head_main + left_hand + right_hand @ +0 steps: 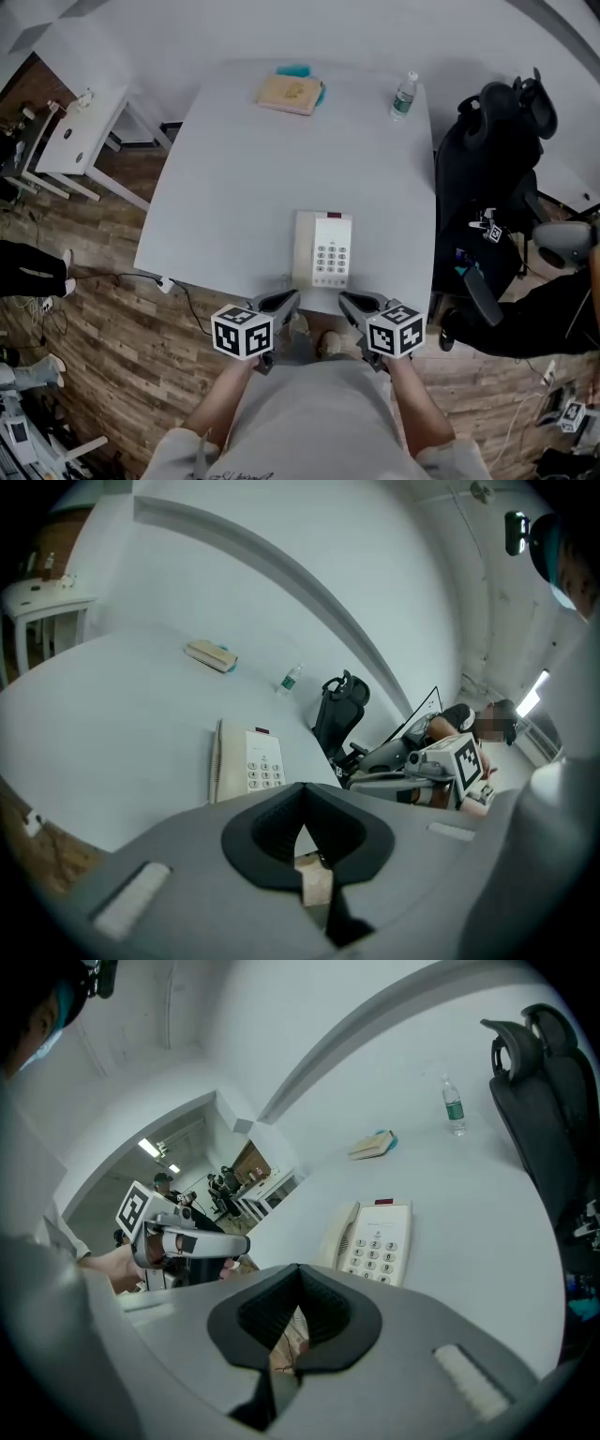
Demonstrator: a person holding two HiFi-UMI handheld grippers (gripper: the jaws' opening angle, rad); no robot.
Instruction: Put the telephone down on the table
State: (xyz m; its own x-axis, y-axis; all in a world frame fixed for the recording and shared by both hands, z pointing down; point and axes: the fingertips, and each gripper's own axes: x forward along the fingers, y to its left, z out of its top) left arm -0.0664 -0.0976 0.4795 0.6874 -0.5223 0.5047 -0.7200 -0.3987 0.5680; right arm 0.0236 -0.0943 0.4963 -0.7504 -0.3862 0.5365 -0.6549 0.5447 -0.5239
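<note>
Telephone point(322, 248) lies at table's point(234, 169) near edge; left tool point(287, 299), right tool point(348, 300) hang clear.

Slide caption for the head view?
Telephone sits on the table; left gripper and right gripper shut and empty.

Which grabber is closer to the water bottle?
Right. The right gripper is off the near edge of the table, across from the water bottle at the far right corner; the left gripper sits beside it, further left.
</note>
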